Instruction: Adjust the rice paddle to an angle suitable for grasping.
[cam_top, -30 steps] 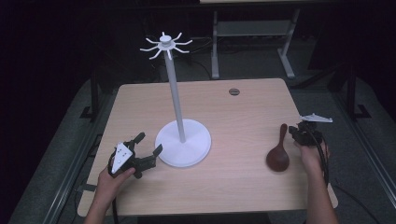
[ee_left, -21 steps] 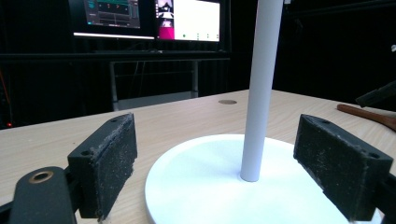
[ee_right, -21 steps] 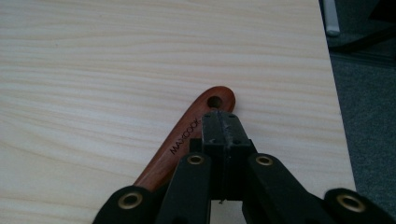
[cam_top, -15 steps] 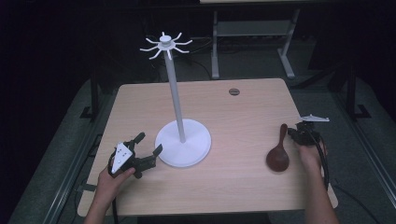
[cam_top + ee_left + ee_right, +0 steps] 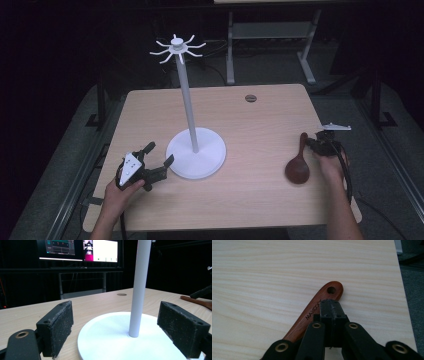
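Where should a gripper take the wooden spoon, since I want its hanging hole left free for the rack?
Probably mid-handle on the wooden spoon, from above: it lies flat on the table, its handle narrow. The right gripper, shut, sits by the hole.

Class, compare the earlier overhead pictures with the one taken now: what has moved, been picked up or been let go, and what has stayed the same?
Nothing has visibly changed. The right tool stays closed over the handle of the wooden spoon, which lies in the same spot on the table. The left tool stays open beside the base of the white stand.
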Demonstrator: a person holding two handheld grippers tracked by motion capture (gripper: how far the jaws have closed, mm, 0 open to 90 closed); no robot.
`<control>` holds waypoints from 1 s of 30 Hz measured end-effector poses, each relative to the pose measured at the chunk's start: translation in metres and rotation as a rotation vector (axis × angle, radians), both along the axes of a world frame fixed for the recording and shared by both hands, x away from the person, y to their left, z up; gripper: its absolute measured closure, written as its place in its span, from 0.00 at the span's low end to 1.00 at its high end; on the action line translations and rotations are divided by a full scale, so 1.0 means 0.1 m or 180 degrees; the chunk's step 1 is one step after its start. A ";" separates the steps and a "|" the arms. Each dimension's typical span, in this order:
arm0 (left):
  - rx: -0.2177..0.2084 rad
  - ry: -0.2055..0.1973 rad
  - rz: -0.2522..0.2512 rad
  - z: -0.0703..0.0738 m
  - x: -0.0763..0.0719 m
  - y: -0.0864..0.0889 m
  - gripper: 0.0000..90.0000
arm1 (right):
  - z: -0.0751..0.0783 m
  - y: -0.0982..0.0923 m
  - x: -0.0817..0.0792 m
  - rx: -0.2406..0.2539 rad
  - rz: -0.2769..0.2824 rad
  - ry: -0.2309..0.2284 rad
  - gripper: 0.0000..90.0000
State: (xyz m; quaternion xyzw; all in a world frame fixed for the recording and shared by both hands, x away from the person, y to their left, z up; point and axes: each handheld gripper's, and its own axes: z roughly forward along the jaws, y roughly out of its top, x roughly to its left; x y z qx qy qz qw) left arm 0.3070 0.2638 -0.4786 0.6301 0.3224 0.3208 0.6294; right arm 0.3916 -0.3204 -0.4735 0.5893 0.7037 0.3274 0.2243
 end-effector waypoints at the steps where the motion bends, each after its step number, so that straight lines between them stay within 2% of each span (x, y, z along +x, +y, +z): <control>1: 0.0001 -0.0002 0.0000 0.00 0.00 0.00 0.14 | 0.00 0.01 0.00 -0.0005 0.0016 -0.0004 1.00; 20: 0.0003 0.0000 0.0001 0.00 0.00 0.00 0.14 | 0.03 0.14 0.00 -0.0010 0.0266 0.0002 1.00; 30: 0.0004 -0.0002 0.0000 0.00 0.00 0.00 0.14 | 0.04 0.28 0.01 -0.0023 0.0446 0.0019 1.00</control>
